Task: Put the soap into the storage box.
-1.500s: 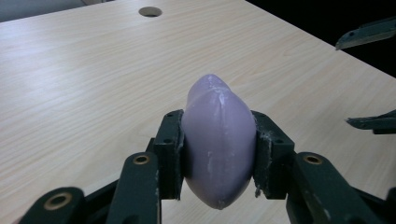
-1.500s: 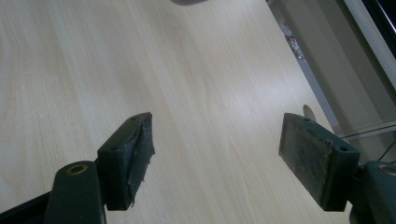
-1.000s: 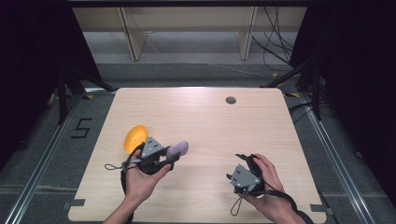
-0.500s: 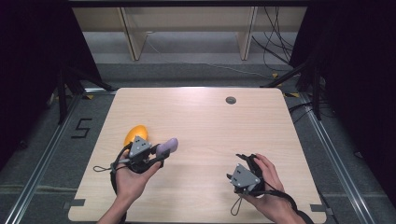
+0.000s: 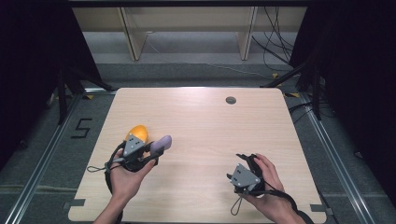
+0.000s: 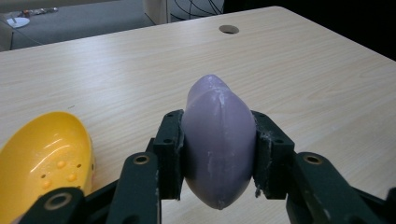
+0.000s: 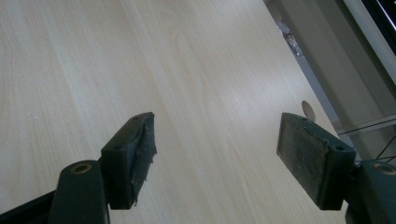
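My left gripper (image 5: 156,148) (image 6: 217,154) is shut on a lilac oval soap bar (image 6: 217,140) (image 5: 162,142), held above the left half of the wooden table (image 5: 205,126). Both pads (image 6: 170,151) press on the bar's sides. A yellow soap dish (image 5: 137,133) (image 6: 44,161) with small holes lies just left of the gripper. My right gripper (image 5: 244,164) (image 7: 217,161) rests low over the table's near right part, jaws wide apart with only bare wood between its pads (image 7: 133,156).
A round cable hole (image 5: 230,100) (image 6: 229,29) sits near the table's far edge. Beyond the table are wooden legs of a shelf (image 5: 130,37) and loose cables (image 5: 275,42) on the grey floor. Metal rails run along both sides.
My left hand has moved left across the table with the soap bar in its grip. The right hand has stayed in place.
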Available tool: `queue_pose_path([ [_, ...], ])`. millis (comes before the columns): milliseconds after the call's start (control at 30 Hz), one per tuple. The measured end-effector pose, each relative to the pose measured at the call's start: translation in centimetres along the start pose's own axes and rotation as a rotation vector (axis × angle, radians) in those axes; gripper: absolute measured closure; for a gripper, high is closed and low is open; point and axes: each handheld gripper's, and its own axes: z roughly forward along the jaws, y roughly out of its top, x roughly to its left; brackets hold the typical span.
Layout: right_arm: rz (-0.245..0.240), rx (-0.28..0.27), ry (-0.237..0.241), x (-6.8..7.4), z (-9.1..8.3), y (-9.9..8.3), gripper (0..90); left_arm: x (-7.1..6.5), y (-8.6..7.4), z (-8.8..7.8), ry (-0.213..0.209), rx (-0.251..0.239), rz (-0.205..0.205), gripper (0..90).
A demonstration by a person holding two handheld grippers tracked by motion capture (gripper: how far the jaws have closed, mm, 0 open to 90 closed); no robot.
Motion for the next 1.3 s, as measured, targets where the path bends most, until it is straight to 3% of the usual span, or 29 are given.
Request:
queue_pose_path([
  [833,0.021,0.001,-0.009,0.0,0.0,-0.1,28.8,2.1,0.6,-0.5,0.082,-0.025,-0.029,58.9],
  [1300,0.023,0.001,-0.010,0.0,0.0,-0.1,28.8,2.8,0.7,-0.8,0.121,-0.030,-0.021,58.9],
])
